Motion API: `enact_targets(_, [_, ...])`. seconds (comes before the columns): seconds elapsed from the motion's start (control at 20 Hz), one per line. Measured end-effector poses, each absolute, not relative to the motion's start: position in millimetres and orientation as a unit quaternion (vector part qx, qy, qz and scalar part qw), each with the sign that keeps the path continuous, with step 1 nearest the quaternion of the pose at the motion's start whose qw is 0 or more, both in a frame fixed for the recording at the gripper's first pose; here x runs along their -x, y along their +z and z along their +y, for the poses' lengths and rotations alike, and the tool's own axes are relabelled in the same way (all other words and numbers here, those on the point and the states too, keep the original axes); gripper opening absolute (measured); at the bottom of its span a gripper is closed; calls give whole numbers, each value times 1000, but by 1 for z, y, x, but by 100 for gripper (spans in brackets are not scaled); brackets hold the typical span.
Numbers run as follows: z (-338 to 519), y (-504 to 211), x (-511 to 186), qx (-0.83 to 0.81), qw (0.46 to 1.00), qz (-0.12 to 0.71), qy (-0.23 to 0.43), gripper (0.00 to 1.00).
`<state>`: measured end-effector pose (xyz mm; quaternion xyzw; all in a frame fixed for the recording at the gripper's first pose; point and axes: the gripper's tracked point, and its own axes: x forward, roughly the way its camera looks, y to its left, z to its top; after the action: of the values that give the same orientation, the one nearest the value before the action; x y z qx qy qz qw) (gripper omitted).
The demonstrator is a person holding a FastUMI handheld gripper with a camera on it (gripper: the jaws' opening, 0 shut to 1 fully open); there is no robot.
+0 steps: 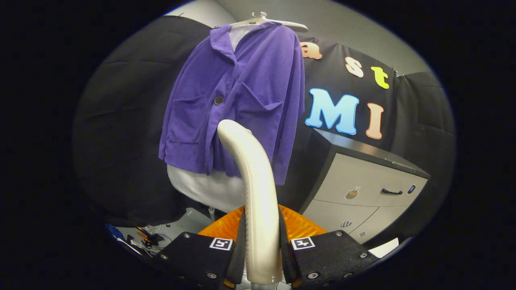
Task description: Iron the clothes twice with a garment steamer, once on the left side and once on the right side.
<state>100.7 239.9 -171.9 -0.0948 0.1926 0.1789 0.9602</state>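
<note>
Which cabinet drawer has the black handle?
The top drawer of the cabinet, right of the purple jacket. It carries a dark curved handle; the lower drawers show none. The gripper is shut on the steamer handle.

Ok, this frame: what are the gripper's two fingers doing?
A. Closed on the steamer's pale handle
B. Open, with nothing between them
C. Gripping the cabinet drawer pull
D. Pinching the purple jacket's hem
A: the gripper has both fingers pressed against the steamer handle, which rises between them toward the purple jacket hanging beyond on a hanger.
</note>
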Motion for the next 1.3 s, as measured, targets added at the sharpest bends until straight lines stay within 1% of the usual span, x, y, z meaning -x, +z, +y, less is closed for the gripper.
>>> enact_targets(0.25, [265,-80,-122,77,970,107,204,38])
enact_targets(0.6, [310,21,-148,54,972,25,227,38])
enact_targets(1.05, [376,118,-199,13,969,-54,241,38])
enact_targets(1.3, [425,155,-228,21,967,-73,245,38])
